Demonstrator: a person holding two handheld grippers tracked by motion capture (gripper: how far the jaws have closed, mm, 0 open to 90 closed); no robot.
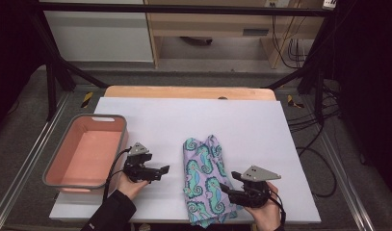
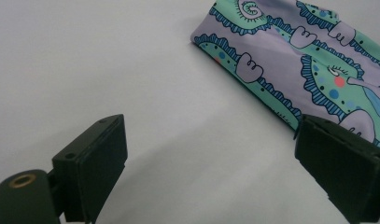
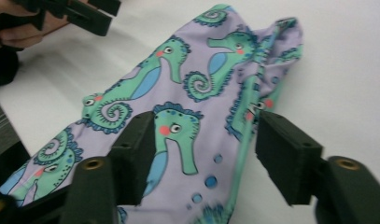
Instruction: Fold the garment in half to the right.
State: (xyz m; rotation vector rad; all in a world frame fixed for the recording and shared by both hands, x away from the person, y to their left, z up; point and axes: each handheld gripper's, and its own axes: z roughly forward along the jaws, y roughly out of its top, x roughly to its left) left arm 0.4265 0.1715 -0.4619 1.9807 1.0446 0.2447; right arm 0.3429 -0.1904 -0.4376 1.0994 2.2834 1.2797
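Seahorse-print cloth [image 1: 205, 180] lies folded lengthwise on the white surface [image 1: 261, 130], well to the right of the pink bin [image 1: 85, 151], while your left gripper [image 1: 161, 171] hovers between bin and cloth with jaws wide open, empty, and your right gripper [image 1: 226, 188] straddles the cloth, jaws open.

No legible text, labels, brands or numbers in any view. The cloth [image 1: 205, 180] carries a seahorse print only, no lettering. Markings elsewhere are too small to read.
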